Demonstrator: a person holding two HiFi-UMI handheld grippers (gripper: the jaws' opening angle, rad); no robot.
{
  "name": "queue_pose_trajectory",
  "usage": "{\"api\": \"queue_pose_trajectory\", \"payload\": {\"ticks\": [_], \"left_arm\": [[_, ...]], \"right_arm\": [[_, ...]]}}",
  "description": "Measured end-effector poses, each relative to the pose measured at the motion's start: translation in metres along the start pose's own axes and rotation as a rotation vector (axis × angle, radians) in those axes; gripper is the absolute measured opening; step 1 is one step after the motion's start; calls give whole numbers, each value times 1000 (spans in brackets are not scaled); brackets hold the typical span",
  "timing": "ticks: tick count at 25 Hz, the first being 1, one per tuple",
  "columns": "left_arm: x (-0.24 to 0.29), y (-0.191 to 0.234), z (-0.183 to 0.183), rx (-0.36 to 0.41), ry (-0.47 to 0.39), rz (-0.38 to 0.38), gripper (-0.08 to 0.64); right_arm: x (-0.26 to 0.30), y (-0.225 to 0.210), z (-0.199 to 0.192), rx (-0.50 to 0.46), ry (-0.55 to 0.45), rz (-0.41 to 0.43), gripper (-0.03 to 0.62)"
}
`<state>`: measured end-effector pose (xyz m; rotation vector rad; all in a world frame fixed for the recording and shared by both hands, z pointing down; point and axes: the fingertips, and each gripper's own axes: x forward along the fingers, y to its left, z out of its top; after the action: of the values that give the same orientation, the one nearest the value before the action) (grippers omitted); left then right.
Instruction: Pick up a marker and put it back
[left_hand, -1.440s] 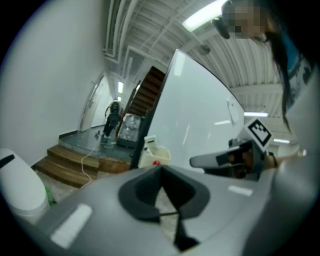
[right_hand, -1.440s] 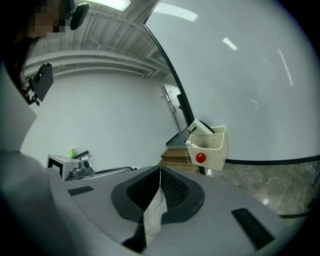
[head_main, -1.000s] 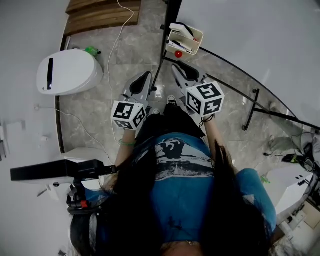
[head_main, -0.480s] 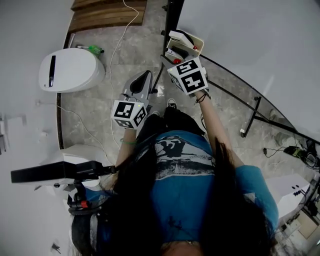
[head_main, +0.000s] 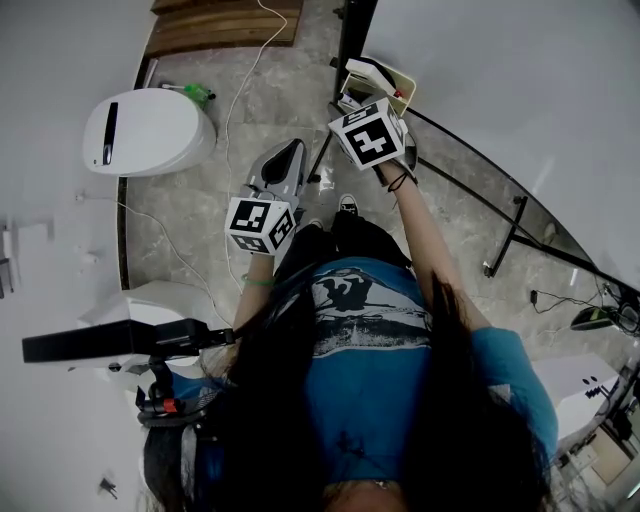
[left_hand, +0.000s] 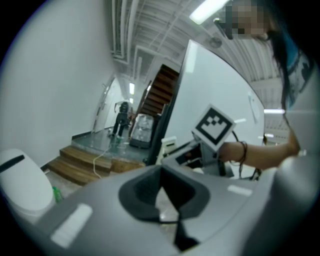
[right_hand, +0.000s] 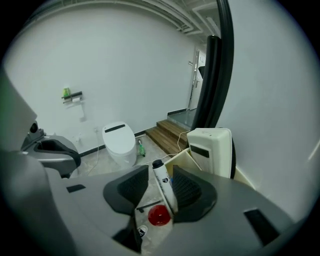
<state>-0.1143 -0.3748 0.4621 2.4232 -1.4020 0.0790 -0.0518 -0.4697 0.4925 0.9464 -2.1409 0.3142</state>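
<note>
I count two grippers and one marker (right_hand: 163, 184). The right gripper (right_hand: 160, 172) reaches into the far cream tray (right_hand: 183, 157). Its claw is released: the jaws have just swung wide, then eased in slightly. The white, black-capped marker stands between them, just beside the right pad, at the tray's left edge. I cannot tell whether the pad touches it. The tray also holds one white box (right_hand: 212, 150), and one red round piece (right_hand: 159, 215) sits at its near end. The left gripper (left_hand: 161, 171) hangs nearer me, clenched on nothing. On the floor to the left are one white toilet (right_hand: 120, 142) and one green bottle (right_hand: 140, 148).
</note>
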Motion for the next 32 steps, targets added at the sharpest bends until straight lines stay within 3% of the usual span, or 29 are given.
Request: {"api": "queue_pose_trajectory", "payload": {"ticks": [1,9,21,25,32], "left_arm": [[0,-1,-2,2,2,0,3],[-16,-4,-2,5,6,1,3],[-40,-5,-11,21,15,-43,5],[-56,-7,-16,31,16,-63,5],[-87,-17,-36,36,35,-105,5]], "right_arm": [[0,-3,-2,-18,2,-17,118],[-21,-4,5,-37,-73,-67,103],[-115,-18,48,154,-430,-210,80],[-150,-2,50,234,-529,-184,80],[-188,40,24,262,-557,-192,80]]}}
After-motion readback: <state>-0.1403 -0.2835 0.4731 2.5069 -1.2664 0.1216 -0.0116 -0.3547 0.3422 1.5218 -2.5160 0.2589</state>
